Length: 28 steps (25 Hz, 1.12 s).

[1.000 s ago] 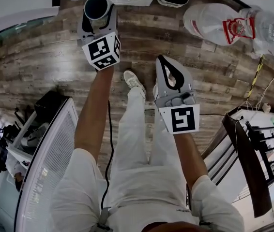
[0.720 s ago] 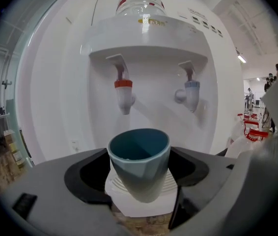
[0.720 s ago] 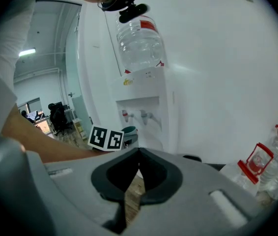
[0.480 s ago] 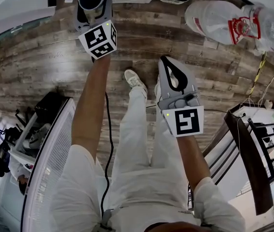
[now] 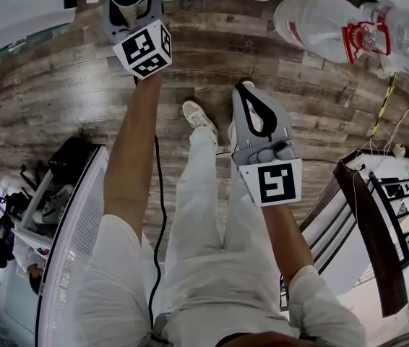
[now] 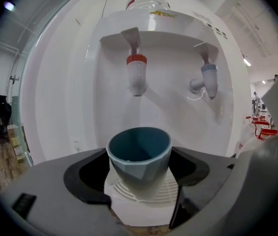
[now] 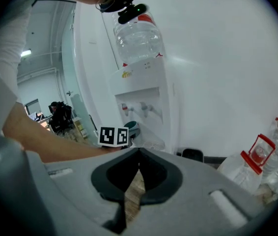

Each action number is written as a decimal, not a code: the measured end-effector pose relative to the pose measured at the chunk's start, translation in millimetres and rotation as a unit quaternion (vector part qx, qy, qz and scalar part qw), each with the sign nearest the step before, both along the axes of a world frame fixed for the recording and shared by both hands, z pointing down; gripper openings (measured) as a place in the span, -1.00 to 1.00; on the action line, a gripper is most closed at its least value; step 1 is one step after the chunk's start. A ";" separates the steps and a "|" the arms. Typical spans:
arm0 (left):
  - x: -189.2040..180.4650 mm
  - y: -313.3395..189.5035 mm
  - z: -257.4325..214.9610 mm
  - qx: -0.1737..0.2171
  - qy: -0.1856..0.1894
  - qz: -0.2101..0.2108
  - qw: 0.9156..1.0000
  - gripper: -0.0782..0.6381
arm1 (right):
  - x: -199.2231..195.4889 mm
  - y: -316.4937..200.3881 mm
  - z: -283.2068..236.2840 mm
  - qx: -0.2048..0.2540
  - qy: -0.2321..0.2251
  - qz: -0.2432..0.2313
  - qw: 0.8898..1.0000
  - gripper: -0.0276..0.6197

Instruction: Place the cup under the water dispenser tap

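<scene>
Left gripper [image 6: 140, 154]: fingers spread wide and pressed to both sides of a teal faceted cup [image 6: 139, 166]. I read that as a firm hold. The cup is upright, mouth up, nothing visible inside.

The cup sits in the recess of the white water dispenser [image 6: 70, 107], in line below the red tap [image 6: 136, 75]. The blue tap [image 6: 209, 80] is off to its right, well apart from it. The cup's base is over the slotted white drip tray [image 6: 151, 194]. I cannot tell whether it rests on the grille or hangs just above it.

Right gripper [image 7: 139, 154]: fingers closed tip to tip with nothing between them, only a sliver of floor showing through the gap behind the tips. In the head view it hangs lower, over the plank floor [image 5: 320, 121] and back from the dispenser.

2 large water bottles [image 5: 320, 27] lie on the floor to the right.
</scene>
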<state>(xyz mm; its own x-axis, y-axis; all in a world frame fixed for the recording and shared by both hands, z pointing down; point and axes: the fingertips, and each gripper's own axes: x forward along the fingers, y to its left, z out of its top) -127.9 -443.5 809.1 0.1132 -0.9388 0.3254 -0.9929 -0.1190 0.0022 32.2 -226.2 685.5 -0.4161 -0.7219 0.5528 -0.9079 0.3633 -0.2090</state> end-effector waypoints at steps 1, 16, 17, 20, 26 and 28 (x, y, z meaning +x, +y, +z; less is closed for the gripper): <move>0.0 0.2 1.4 0.001 -0.005 0.002 1.000 0.25 | 0.0 -0.1 0.9 -0.001 0.002 -0.001 1.000 -0.92; -0.4 6.8 1.5 -0.039 -0.025 0.027 0.999 0.39 | -0.2 -2.8 -6.5 0.009 0.003 -0.003 1.000 -0.92; 0.2 9.2 -0.5 -0.040 -0.025 0.030 0.998 0.39 | 0.1 -2.4 -8.4 0.011 0.002 -0.003 1.000 -0.92; 3.8 16.6 -8.1 -0.042 -0.027 0.045 0.998 0.39 | 0.9 1.1 -15.2 0.016 -0.002 -0.003 1.000 -0.92; 2.3 31.9 -35.7 -0.039 -0.033 0.040 0.998 0.39 | 8.5 7.6 -34.4 0.027 0.000 0.003 1.000 -0.92; 0.7 40.0 -49.6 -0.036 -0.032 0.037 0.998 0.39 | 10.0 11.1 -42.3 0.030 0.001 0.005 1.000 -0.92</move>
